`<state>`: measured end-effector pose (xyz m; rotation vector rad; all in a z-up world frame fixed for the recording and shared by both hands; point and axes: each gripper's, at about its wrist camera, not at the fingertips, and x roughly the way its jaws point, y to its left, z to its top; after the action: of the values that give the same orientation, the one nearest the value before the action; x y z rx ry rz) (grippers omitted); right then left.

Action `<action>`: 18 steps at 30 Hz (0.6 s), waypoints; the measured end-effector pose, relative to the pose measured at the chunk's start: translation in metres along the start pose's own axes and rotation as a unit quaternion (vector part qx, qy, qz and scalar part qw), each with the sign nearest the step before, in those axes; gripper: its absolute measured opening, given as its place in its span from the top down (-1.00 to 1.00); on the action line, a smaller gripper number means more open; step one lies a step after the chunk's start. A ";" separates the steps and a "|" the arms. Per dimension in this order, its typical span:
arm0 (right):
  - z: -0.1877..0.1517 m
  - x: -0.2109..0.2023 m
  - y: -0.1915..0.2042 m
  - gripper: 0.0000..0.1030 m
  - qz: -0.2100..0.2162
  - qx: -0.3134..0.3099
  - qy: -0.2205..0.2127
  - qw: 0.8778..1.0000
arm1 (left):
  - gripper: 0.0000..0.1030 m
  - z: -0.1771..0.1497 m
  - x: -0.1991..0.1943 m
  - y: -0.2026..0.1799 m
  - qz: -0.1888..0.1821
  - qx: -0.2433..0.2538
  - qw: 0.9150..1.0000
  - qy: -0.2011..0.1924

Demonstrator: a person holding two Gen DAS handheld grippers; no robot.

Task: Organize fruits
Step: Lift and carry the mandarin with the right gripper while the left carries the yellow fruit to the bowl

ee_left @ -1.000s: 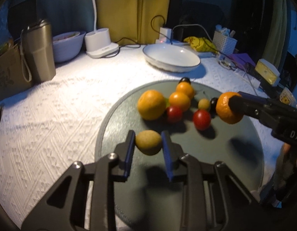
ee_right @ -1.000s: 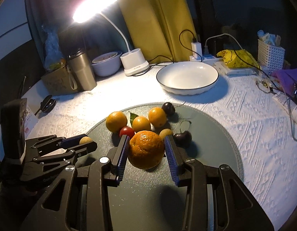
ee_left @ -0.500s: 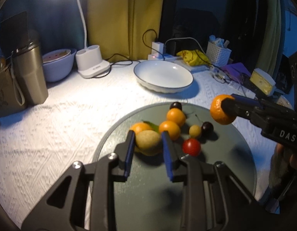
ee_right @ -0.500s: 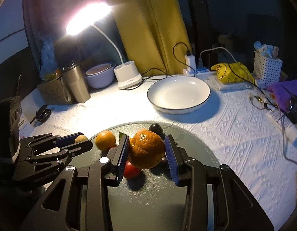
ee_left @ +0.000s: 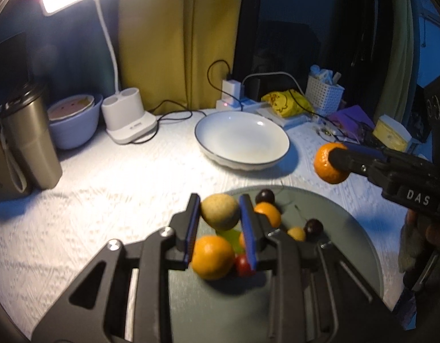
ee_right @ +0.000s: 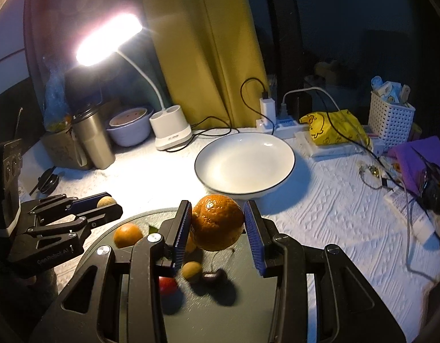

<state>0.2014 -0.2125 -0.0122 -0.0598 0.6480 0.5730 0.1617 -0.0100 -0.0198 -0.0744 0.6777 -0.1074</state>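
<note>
left gripper [ee_left: 220, 214] clamps a yellow-green fruit [ee_left: 220, 211], lower centre of frame, lifted above the dark round mat [ee_left: 334, 257] | right gripper [ee_right: 217, 228] grips a large orange [ee_right: 217, 221] at lower centre, raised off the mat | white bowl [ee_right: 244, 165] mid-frame, beyond both | remaining small fruits lie on the mat

White bowl [ee_right: 244, 163] on the tablecloth [ee_right: 328, 200], at 12 o'clock from the round mat [ee_right: 220, 308]; lamp base [ee_right: 170, 131] at 10 o'clock from the bowl, small bowl [ee_right: 128, 127] and tumbler [ee_right: 94, 140] further left; power strip [ee_right: 277, 123] behind the bowl; basket [ee_right: 391, 117] at 2 o'clock. On the mat: loose fruits [ee_right: 191, 270] clustered beneath both grippers; left gripper [ee_left: 220, 214] over the mat's 12 o'clock edge; right gripper [ee_right: 217, 223] likewise, nearer the bowl.
</note>
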 end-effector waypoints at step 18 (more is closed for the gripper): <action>0.034 0.045 -0.028 0.22 -0.007 -0.009 -0.014 1.000 | 0.44 0.047 0.052 0.002 -0.023 0.015 1.000 -0.013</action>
<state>0.2637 -0.2066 -0.0144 -0.0734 0.6143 0.5661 0.2313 -0.0125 -0.0162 -0.0623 0.6490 -0.1609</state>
